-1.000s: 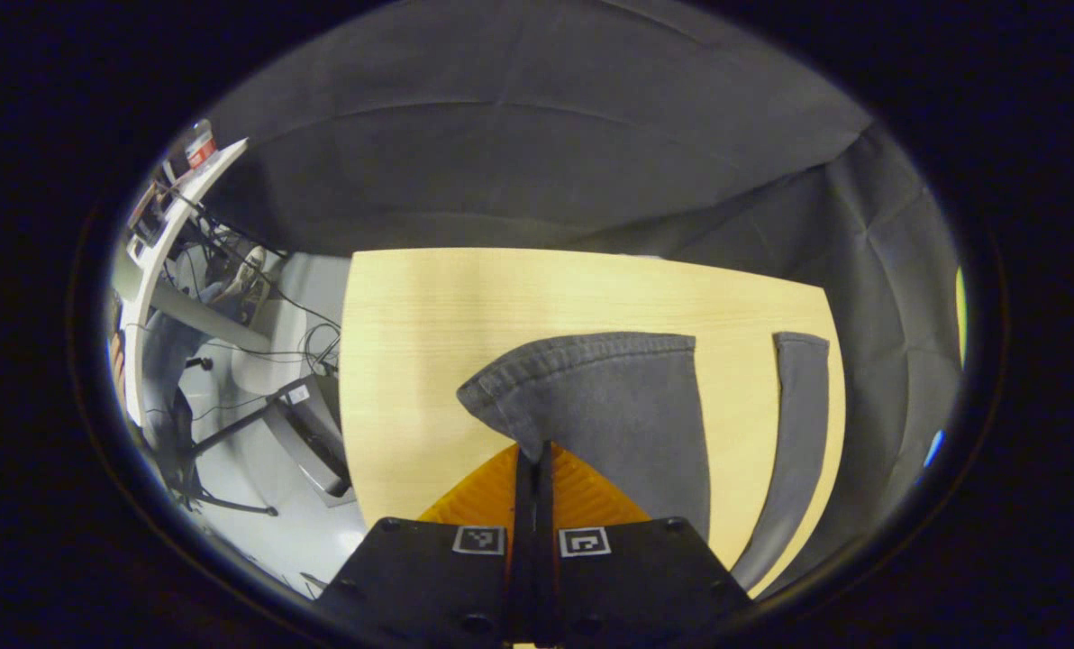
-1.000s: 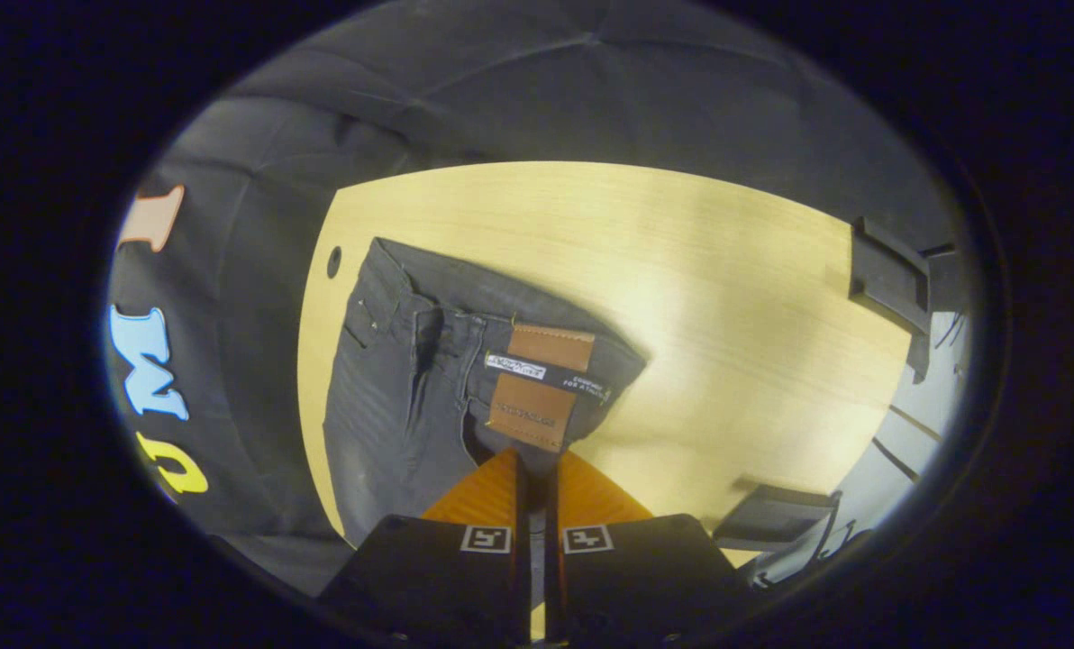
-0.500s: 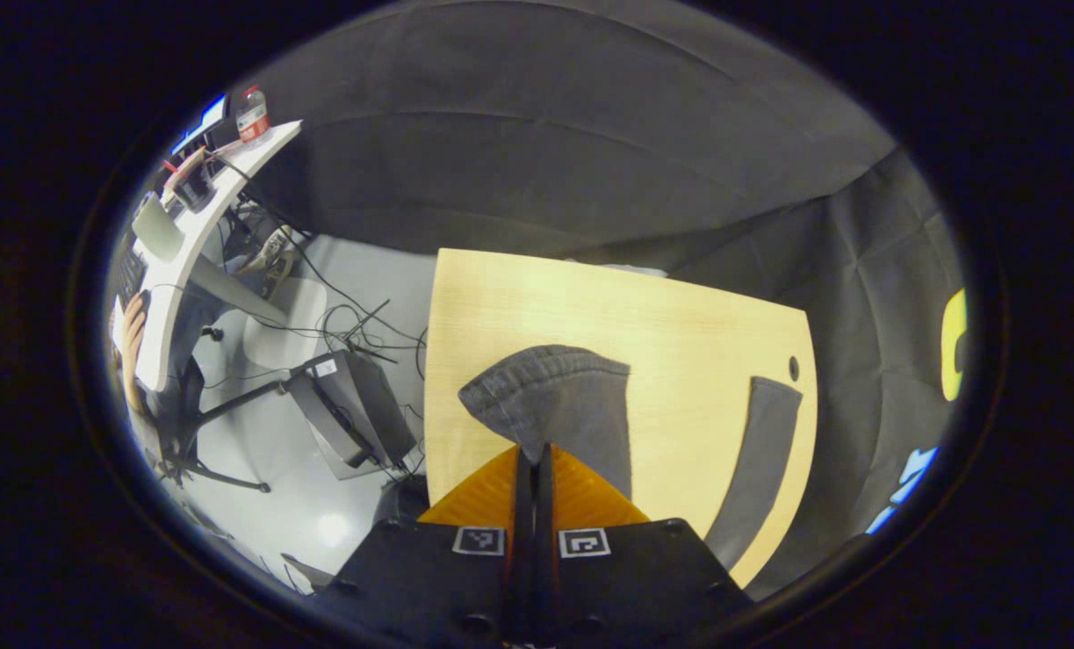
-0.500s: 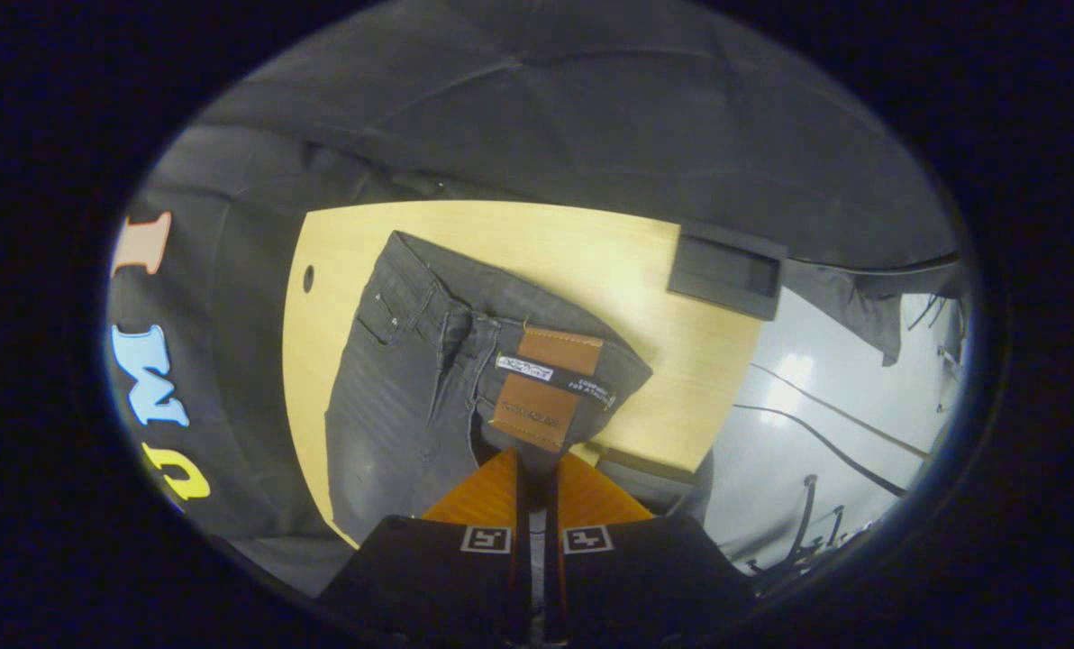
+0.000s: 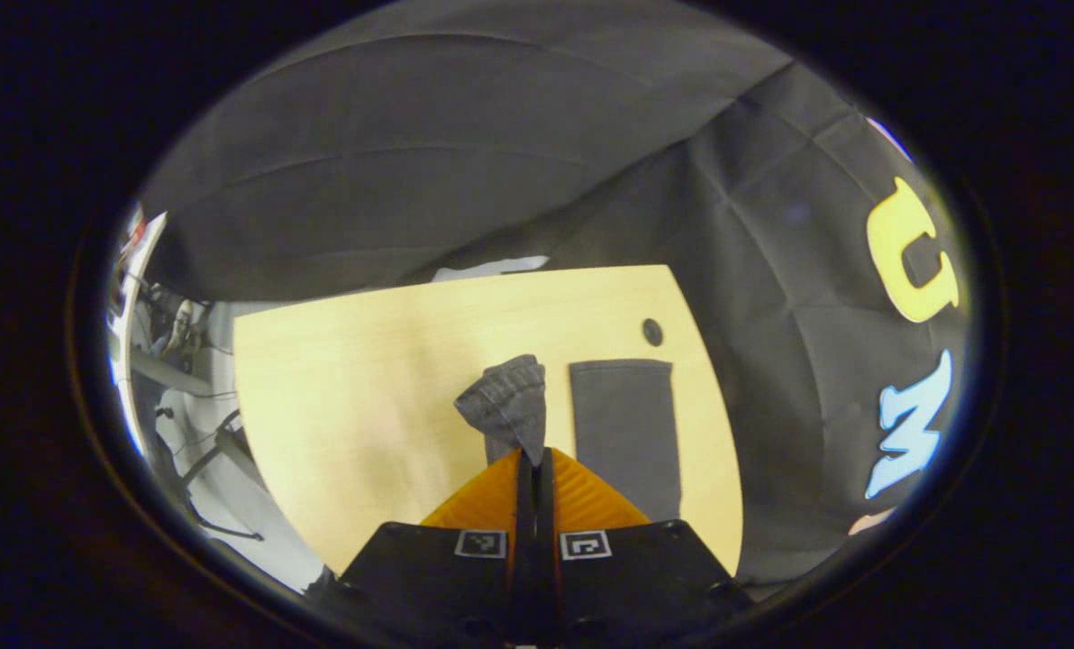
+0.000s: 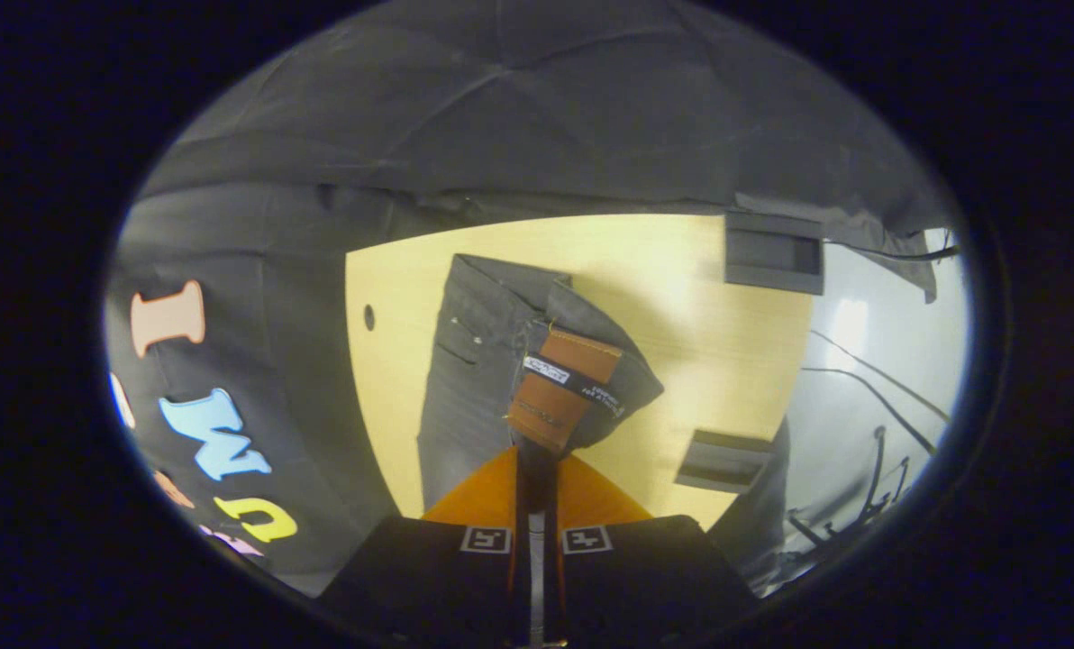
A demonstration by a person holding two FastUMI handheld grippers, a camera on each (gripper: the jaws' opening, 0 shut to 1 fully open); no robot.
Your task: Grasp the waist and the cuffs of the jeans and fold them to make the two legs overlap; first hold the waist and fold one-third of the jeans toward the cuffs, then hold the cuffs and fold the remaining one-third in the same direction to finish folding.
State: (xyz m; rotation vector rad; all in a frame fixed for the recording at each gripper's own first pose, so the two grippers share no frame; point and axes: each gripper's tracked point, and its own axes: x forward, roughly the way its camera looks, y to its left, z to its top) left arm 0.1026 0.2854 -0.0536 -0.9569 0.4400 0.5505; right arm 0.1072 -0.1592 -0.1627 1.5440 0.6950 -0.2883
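In the left gripper view, the left gripper (image 5: 534, 455) had its fingers pressed together on a bunched cuff (image 5: 505, 406) of the jeans (image 5: 625, 424), lifted clear of the table (image 5: 366, 388). Where the cloth entered the fingers was hidden by the gripper's own body, and how much of that leg hung below could not be made out. The other leg (image 5: 625, 424) lay flat on the table just beside the raised cuff, its lower end cut off behind the gripper. A small round hole (image 5: 652, 331) sat in the table near that leg's cuff end. At the far left edge some desk legs and cables were too small and warped to tell apart.

In the right gripper view, the right gripper (image 6: 536, 464) was closed on the waist (image 6: 582, 379) of the jeans (image 6: 465, 379), the fingers nipping the band just below the brown patch (image 6: 559, 388). The patch's lettering was too small to read. The waist was raised and folded over on itself, so the fly and the far side of the band were hidden; the seat and a pocket lay on the table (image 6: 681, 315) to the left. The legs ran out of view under the gripper. Two dark box-like things (image 6: 774, 252) sat at the table's far and near right edges; the far one looked like an open tray, but whether anything lay in it could not be told. The floor (image 6: 861, 361) beyond was blurred by glare.
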